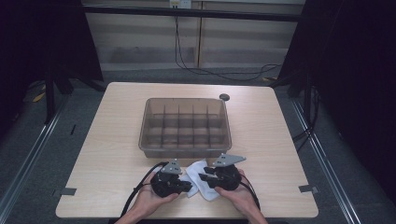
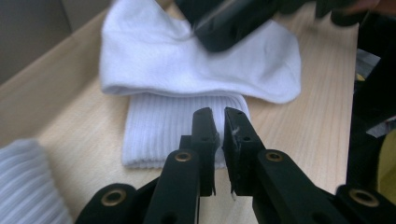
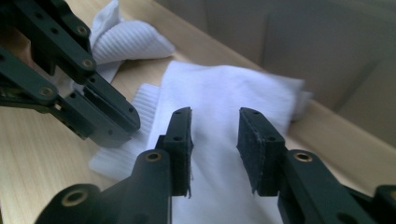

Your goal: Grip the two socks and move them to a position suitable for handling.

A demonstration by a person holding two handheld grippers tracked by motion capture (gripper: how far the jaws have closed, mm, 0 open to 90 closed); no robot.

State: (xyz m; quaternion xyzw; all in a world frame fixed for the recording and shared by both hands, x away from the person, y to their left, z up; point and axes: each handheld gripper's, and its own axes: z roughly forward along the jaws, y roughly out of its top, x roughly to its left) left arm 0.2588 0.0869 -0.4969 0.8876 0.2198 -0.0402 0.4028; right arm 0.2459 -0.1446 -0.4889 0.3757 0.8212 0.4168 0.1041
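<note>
A white sock (image 1: pixel 198 169) lies folded on the table's near edge between my two hands. My left gripper (image 2: pixel 219 114) hovers over the sock's ribbed cuff (image 2: pixel 159 126), its jaws drawn together to a thin slit with nothing pinched between them. My right gripper (image 3: pixel 215 114) faces it from the other side, jaws apart above the sock's smooth flat part (image 3: pixel 224 88), and the pads do not press on the cloth. The two grippers' tips nearly meet over the sock (image 2: pixel 187 60). A second bunched white ribbed sock (image 3: pixel 126 42) lies just behind the left gripper (image 3: pixel 116 123).
A translucent brown bin (image 1: pixel 185 126) with several divider compartments stands mid-table, just beyond the sock; its wall (image 3: pixel 303 46) rises close behind the right gripper. A small black disc (image 1: pixel 224 97) sits at the far side. Bare wood lies to both sides of the hands.
</note>
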